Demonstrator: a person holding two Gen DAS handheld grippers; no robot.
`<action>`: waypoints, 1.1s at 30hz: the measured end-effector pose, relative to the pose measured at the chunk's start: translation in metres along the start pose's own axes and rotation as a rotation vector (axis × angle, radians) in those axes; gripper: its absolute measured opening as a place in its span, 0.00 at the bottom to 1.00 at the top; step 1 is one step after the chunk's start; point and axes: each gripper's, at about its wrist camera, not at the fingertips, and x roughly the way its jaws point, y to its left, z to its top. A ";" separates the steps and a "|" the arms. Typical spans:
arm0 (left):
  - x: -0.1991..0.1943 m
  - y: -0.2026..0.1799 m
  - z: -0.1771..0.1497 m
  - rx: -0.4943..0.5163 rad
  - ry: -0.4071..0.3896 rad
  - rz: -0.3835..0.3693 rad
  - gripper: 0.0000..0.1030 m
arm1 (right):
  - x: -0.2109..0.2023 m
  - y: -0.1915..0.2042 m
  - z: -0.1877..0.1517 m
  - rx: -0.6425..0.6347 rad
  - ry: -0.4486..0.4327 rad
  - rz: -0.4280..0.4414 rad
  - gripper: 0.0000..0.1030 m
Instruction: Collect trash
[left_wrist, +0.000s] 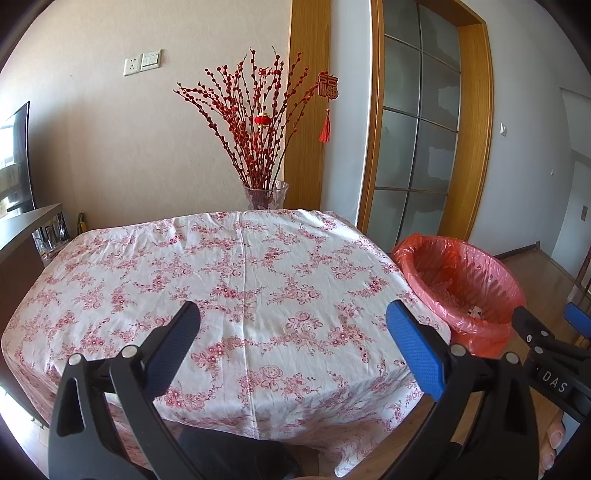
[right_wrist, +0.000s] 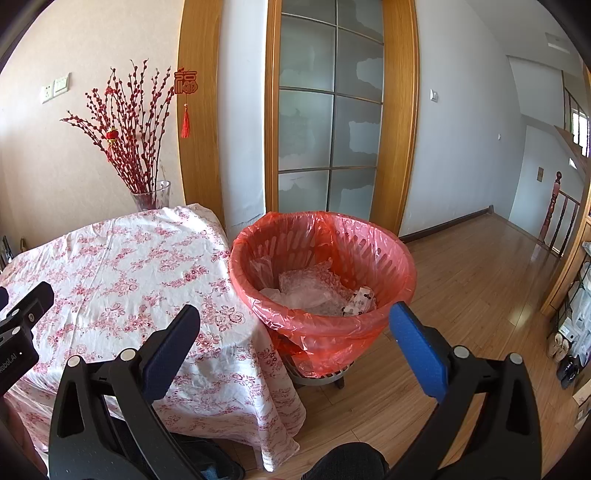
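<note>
The bin (right_wrist: 321, 280) stands on the wooden floor (right_wrist: 461, 295) just beside the right edge of the worktop (left_wrist: 236, 280), lined with a red plastic bag (right_wrist: 369, 236) folded over its rim. Inside lies the trash (right_wrist: 314, 291): crumpled clear wrap, and a small patterned scrap against the near right wall.

The right gripper (right_wrist: 293, 338) hangs above the gap between worktop corner and bin, aimed forward and slightly down at the bin's near rim. Its fingers (right_wrist: 417, 350) are spread wide, nothing between them. In the left wrist view it shows at the right edge, level with the bin.

The left gripper (left_wrist: 293, 338) is held over the near edge of the worktop, pointing across the flowered cloth (left_wrist: 258, 258) toward the far wall. Its fingers (left_wrist: 415, 349) are parted wide too, gripping nothing, above the cloth and not touching it. Fingertips of a hand (left_wrist: 552, 448) show at the lower right of that view.

Beyond the worktop's far edge, a glass vase (left_wrist: 266, 194) with red branches stands against the wall, and a frosted glass door (right_wrist: 328, 122) in a wooden frame is behind the bin.
</note>
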 end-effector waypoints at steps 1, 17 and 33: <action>0.000 0.000 0.000 0.000 0.000 0.000 0.96 | 0.000 0.000 0.000 0.000 0.000 0.000 0.98; 0.003 0.001 -0.002 0.005 0.007 0.000 0.96 | 0.000 -0.001 0.001 0.000 0.001 0.001 0.98; 0.003 0.001 -0.001 0.007 0.011 0.006 0.96 | 0.001 -0.001 -0.004 -0.003 0.006 0.003 0.98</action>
